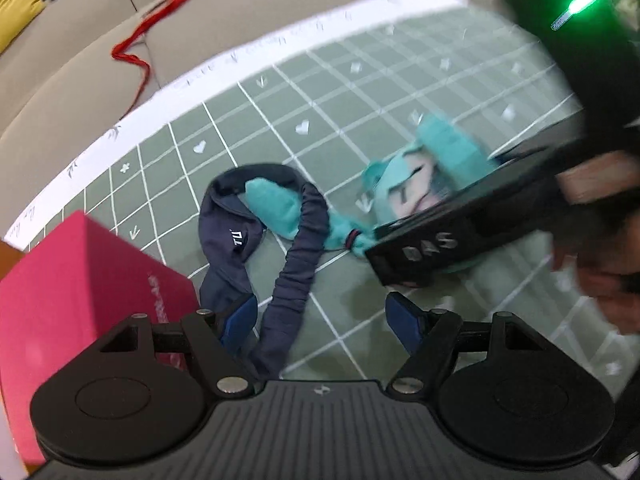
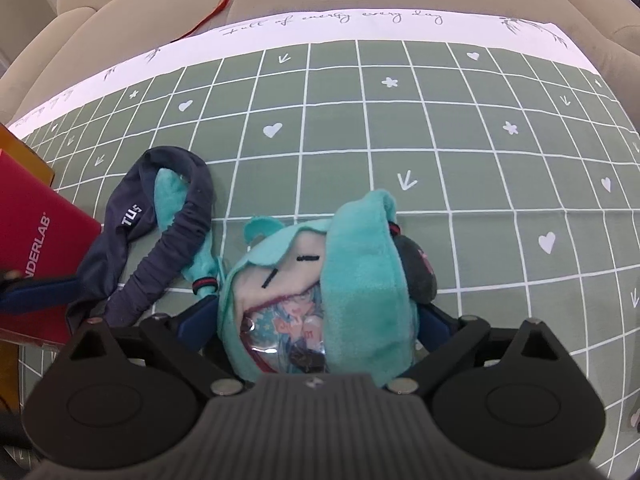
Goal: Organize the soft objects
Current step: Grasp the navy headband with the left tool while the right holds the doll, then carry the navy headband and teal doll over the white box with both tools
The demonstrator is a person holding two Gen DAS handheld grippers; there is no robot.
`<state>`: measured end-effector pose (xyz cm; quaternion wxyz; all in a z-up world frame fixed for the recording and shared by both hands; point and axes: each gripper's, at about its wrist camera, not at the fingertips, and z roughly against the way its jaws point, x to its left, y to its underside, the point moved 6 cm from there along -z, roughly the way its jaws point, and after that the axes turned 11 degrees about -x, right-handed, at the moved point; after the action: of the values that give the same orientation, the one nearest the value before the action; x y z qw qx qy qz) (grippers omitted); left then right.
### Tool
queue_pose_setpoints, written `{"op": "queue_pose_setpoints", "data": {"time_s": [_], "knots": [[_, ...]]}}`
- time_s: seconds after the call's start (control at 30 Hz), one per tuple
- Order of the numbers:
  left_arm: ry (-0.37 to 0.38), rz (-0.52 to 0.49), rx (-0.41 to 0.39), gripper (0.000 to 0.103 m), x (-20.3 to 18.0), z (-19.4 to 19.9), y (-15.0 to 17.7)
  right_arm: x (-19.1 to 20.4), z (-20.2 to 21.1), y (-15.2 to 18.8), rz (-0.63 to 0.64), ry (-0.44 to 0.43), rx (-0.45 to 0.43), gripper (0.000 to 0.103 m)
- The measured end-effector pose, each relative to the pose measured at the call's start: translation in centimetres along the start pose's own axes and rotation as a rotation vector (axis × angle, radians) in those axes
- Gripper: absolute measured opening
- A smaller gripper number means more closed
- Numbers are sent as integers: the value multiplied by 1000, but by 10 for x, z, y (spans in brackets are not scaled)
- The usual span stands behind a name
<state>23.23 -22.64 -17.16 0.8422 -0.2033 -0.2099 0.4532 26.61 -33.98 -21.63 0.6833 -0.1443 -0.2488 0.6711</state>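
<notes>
Right tool [image 2: 318, 320] clenched on teal plush doll [image 2: 320, 280]. Left tool [image 1: 320, 316] released, fingers spread; navy fabric headband [image 1: 296, 264] lies between them on green grid-patterned surface [image 1: 320, 100].

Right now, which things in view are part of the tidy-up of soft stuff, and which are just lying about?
Part of the job:
- teal plush doll, between the right gripper fingers
- navy headband, in front of the open left gripper

Just lying about:
- pink box
- red cord on the sofa
- green checked cloth
</notes>
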Motion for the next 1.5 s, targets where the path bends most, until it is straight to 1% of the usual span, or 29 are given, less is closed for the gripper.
{"op": "queue_pose_setpoints", "data": {"time_s": [0.07, 0.13, 0.23, 0.3, 0.37, 0.43, 0.47, 0.5, 0.53, 0.57, 0.6, 0.67, 0.73, 0.8, 0.83, 0.87, 1.0, 1.03, 1.07, 1.13, 1.17, 1.23, 1.27, 1.3, 1.33, 1.37, 1.4, 1.5], "knots": [[-16, -11, 16, 78, 2, -13, -1, -1, 0, 0, -2, -5, -1, 97], [-5, -4, 3, 78, 4, -20, -4, -4, 6, 3, -4, -11, -4, 97], [33, 22, 14, 79, 7, -32, -7, -9, 7, 0, -47, -30, -6, 97], [48, 37, 3, 85, 9, -38, -8, -14, 9, -1, -69, -49, -6, 97], [72, 62, -11, 85, 12, -42, -10, -18, 12, -2, -92, -67, -4, 96], [109, 104, -4, 83, 17, -46, -10, -20, 13, -2, -109, -67, -4, 96], [114, 116, -8, 75, 18, -47, -12, -21, 14, -3, -118, -64, -4, 96], [121, 113, -20, 60, 19, -45, -12, -20, 13, -3, -118, -63, -3, 96], [125, 109, -29, 47, 19, -44, -13, -19, 13, -3, -115, -61, -2, 96], [127, 99, -39, 16, 18, -41, -12, -18, 13, -3, -111, -58, -2, 96], [125, 91, -36, 13, 17, -38, -11, -18, 14, -2, -106, -56, -1, 96], [110, 69, -40, 11, 15, -35, -6, -17, 14, -2, -100, -52, -1, 96], [119, 62, -51, 10, 12, -32, -2, -16, 12, -3, -102, -51, -1, 96], [146, 118, -52, 9, 16, -27, 3, -18, 11, -3, -110, -53, -2, 96], [156, 166, -62, 9, 21, -22, 4, -18, 11, -3, -114, -55, -2, 96], [160, 193, -73, 8, 25, -18, 4, -18, 11, -3, -121, -56, -3, 95], [146, 241, -130, 8, 34, -2, 0, -25, 13, -5, -158, -55, 2, 91], [148, 256, -132, 8, 35, 1, -2, -28, 14, -6, -176, -53, 6, 87], [159, 270, -133, 8, 36, 3, -4, -30, 15, -7, -193, -52, 11, 81], [173, 281, -139, 8, 37, 5, -9, -37, 19, -9, -216, -28, 5, 55], [166, 278, -142, 8, 37, 6, -11, -40, 19, -10, -243, -42, 15, 55], [150, 271, -140, 8, 38, 8, -12, -42, 18, -9, -240, -67, 32, 56], [148, 273, -135, 8, 38, 9, -12, -41, 19, -9, -223, -72, 40, 62], [146, 277, -134, 8, 39, 10, -11, -41, 19, -8, -235, -76, 50, 67], [145, 279, -135, 8, 38, 11, -11, -42, 19, -8, -263, -92, 61, 79], [146, 276, -138, 8, 37, 13, -11, -41, 18, -8, -294, -121, 73, 86], [147, 274, -140, 8, 36, 13, -11, -40, 17, -7, -316, -145, 79, 87], [151, 275, -142, 8, 35, 16, -8, -38, 16, -9, -321, -139, 77, 89]]}}
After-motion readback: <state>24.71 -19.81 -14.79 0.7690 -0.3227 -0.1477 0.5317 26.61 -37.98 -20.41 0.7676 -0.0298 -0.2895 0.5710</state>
